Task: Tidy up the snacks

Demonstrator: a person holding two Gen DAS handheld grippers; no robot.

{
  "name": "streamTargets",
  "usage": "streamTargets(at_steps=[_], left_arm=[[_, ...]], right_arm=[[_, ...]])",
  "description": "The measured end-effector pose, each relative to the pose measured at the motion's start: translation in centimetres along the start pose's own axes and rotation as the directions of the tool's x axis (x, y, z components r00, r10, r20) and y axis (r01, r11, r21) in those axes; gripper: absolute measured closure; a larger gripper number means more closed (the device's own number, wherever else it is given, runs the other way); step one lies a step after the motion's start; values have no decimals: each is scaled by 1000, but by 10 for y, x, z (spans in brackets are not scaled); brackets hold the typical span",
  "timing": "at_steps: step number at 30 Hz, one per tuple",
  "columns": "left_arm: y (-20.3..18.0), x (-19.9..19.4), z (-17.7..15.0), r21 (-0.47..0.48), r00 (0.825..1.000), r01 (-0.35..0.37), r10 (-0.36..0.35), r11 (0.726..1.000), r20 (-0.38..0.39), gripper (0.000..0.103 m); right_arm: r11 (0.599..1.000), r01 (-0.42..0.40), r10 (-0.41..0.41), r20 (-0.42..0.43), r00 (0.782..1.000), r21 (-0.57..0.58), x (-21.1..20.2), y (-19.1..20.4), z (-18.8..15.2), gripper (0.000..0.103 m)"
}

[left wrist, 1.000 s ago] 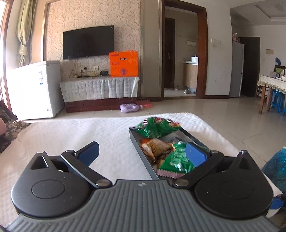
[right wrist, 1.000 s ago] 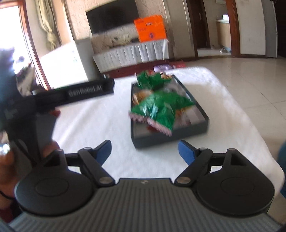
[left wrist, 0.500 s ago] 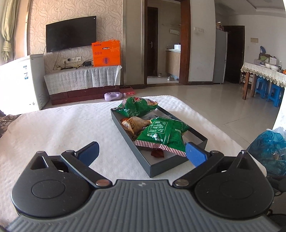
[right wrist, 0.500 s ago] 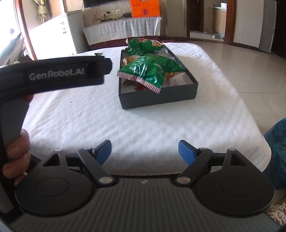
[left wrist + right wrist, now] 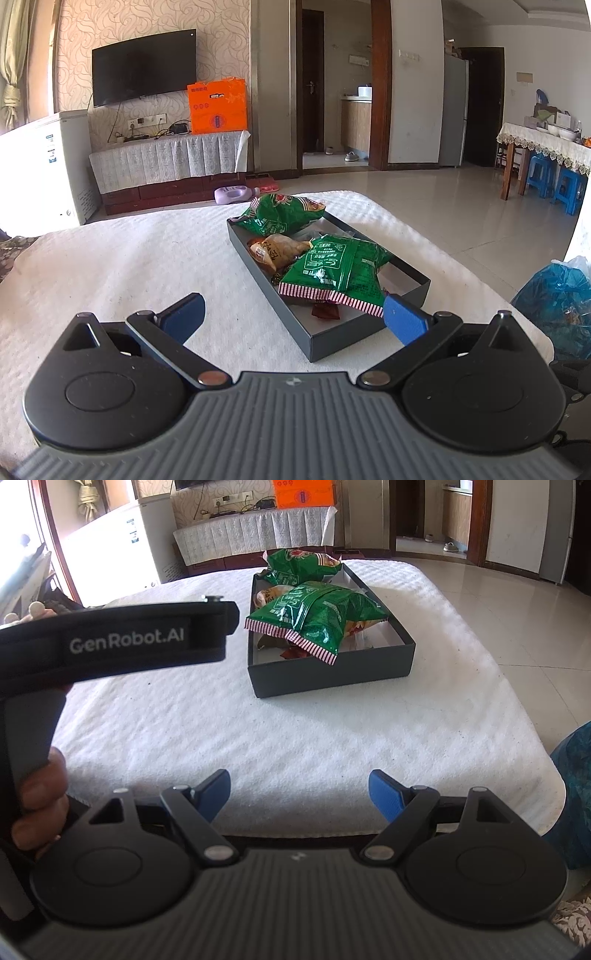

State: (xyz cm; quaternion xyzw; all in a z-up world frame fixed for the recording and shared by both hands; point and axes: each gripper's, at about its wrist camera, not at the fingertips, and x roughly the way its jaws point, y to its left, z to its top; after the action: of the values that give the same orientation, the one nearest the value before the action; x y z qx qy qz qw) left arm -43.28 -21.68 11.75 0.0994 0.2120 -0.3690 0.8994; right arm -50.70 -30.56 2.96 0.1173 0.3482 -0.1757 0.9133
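Snacks (image 5: 332, 271) sit heaped in the dark box (image 5: 332, 675) ahead of my left claw (image 5: 293, 317) and right claw (image 5: 299, 792), both spread wide and empty, and I judge a careless grab could drag the overhanging green packet out.

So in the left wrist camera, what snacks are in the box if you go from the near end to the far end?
Small dark red wrapper → big green bag with the striped edge → brown snack packet → green bag at the far end of the dark grey box.
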Motion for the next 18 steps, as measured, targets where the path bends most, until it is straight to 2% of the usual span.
streamTargets(at_steps=[18], left_arm=[[-1,4,-2,6,1000,18,-18,1000,-4,0]], right_arm=[[1000,-13,13,-12,1000,11,2,-2,1,20]])
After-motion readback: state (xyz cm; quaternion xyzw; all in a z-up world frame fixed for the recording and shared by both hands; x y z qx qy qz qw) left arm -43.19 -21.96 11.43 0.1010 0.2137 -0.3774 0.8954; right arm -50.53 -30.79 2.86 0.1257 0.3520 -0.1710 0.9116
